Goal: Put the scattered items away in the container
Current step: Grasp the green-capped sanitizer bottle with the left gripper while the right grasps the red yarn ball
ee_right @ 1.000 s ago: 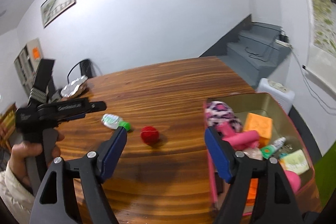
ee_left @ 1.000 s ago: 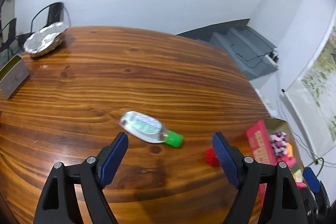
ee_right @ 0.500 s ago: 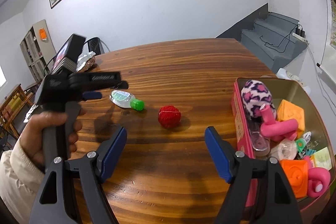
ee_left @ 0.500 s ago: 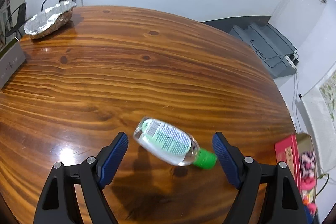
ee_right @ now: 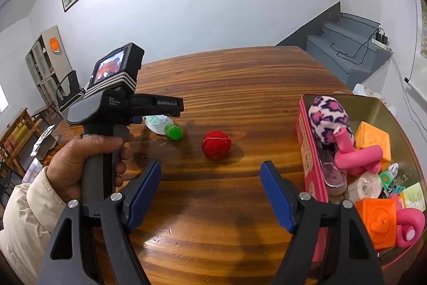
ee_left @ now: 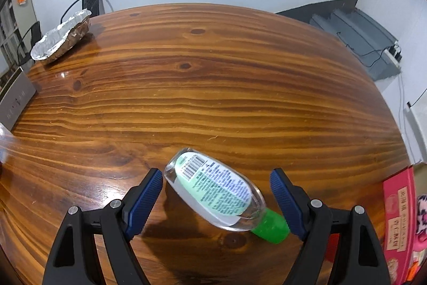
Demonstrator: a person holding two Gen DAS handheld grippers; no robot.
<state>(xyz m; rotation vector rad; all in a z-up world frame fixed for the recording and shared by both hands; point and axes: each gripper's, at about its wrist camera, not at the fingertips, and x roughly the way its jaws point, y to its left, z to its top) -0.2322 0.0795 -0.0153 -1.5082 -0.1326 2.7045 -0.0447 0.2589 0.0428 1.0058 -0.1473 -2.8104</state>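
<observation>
White walls and a grey staircase bounded the room; a varnished wooden desk (ee_left: 213, 76) carried the work. On it, the clear sanitizer bottle (ee_left: 213, 191) with a green cap (ee_left: 271, 227) lay on its side, slanted between the blue pads of the left tool (ee_left: 216, 200), whose jaws stood apart and clear of the bottle on both sides. In my judgement the step in hand was the pick-up of this bottle. To do it well, the tool should settle lower and close across the flat body rather than the cap, since the bottle lay skewed to the jaw line and could swivel or slip on the glossy surface.

A red ball (ee_right: 216, 144) rested beside the bottle, apart from it, also awaiting collection. The right tool (ee_right: 210, 194) hovered nearer the camera side with jaws apart and nothing between them. The pink tin container (ee_right: 307, 151) sat at the desk's right, already crowded with toys. A foil-covered dish (ee_left: 61, 40) stood far off. Nothing obstructed the grasp; the ball lay on the likely route to the container.
</observation>
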